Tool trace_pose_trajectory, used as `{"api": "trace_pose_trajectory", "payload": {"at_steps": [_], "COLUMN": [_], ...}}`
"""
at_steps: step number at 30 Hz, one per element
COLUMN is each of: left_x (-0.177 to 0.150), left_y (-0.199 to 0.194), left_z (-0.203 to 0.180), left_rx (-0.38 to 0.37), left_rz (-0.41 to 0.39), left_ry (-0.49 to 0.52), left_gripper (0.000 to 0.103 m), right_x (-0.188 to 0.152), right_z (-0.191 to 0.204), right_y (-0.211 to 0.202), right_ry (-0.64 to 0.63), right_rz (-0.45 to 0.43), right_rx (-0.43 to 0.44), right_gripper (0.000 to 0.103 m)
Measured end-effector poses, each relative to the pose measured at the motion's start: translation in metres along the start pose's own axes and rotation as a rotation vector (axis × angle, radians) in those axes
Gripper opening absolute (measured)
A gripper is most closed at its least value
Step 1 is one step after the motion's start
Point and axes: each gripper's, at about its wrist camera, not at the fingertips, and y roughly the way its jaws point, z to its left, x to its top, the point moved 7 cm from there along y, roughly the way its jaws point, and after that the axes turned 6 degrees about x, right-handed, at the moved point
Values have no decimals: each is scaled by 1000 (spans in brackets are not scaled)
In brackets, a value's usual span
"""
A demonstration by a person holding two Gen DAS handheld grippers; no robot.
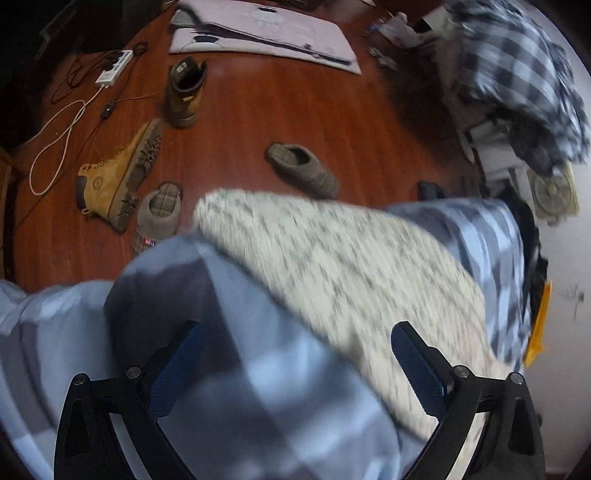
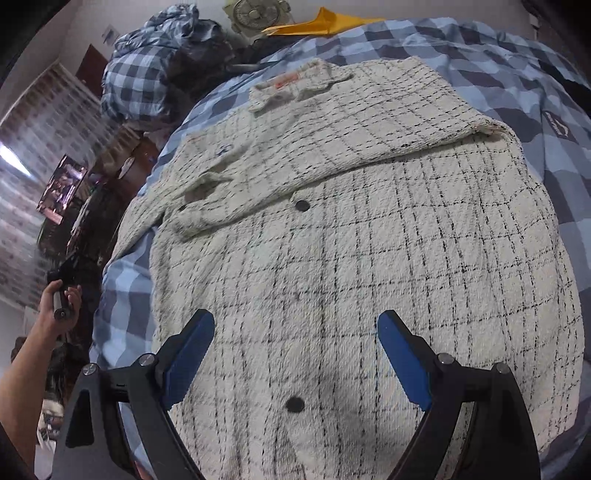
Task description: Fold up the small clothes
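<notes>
A cream shirt with a thin black check (image 2: 351, 240) lies flat on a bed with a blue checked cover (image 2: 498, 66). Its collar is at the far end and one sleeve is folded across the chest. Black buttons run down the front. My right gripper (image 2: 295, 328) is open and empty, just above the shirt's lower front. In the left wrist view the shirt (image 1: 351, 266) is blurred and lies on the cover (image 1: 221, 369) at the bed's edge. My left gripper (image 1: 295, 343) is open and empty above the cover, beside the shirt's edge.
Beyond the bed's edge is a red-brown floor (image 1: 295, 103) with tan boots (image 1: 110, 177), grey slippers (image 1: 303, 170), a power strip with cables (image 1: 114, 68) and a pale mat (image 1: 266, 33). A bundled checked quilt (image 2: 147, 77), a small fan (image 2: 255, 14) and a yellow cloth (image 2: 325, 24) lie at the bed's far end.
</notes>
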Motion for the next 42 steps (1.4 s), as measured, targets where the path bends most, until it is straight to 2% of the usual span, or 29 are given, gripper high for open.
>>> {"api": "trace_pose_trajectory", "payload": {"at_steps": [2,4,5,6,8,9,11,16,19,23,27,29,30,32,34,37,39,40,42], "left_x": [11,17,18,18,24,24,26,17,3,-33,-107,-167,-202,-284,-352,-422,-452,-461,-475], "left_y": [6,14,17,21,17,9,-12,-80,-124,-171,-225,-249,-256,-259,-250,-231,-212,-202,-176], "left_z": [-1,-8,-11,-13,-16,-18,-26,-61,-88,-147,-245,-307,-335,-388,-418,-428,-409,-398,-358], "left_rx": [2,10,21,50,132,131,111,173,185,183,51,21,-16,-178,-251,-279,-287,-288,-280], "left_rz": [-23,-18,-8,0,-24,-52,-118,-293,-395,-466,-537,-605,-611,-523,-427,-390,-361,-324,-186], "left_ry": [-10,16,27,38,64,62,60,152,207,365,528,678,752,849,927,994,1020,1036,1067], "left_gripper": [98,83,67,44,21,15,13,12,10,5,4,4,4,4,4,4,4,4,4], "right_x": [1,2,4,5,8,7,7,9,9,13,18,20,21,24,26,25,24,24,23], "right_z": [0,2,2,3,0,-1,-3,-6,-2,0,-2,-5,-8,-17,-28,-47,-58,-59,-62], "right_y": [1,-1,-4,-6,-14,-17,-24,-39,-51,-73,-93,-99,-102,-106,-108,-108,-107,-106,-104], "right_ry": [2,1,1,2,6,10,25,55,65,82,94,112,128,163,192,243,270,273,271], "right_rz": [-9,-34,-55,-68,-105,-115,-133,-162,-186,-232,-287,-302,-311,-324,-329,-314,-292,-277,-248], "right_rx": [-12,-15,-22,-30,-41,-44,-47,-17,9,44,51,68,76,91,90,92,107,110,127], "right_gripper": [88,88,88,88,88,88,88,88,88,88,88,88,88,88,88,88,88,88,88]}}
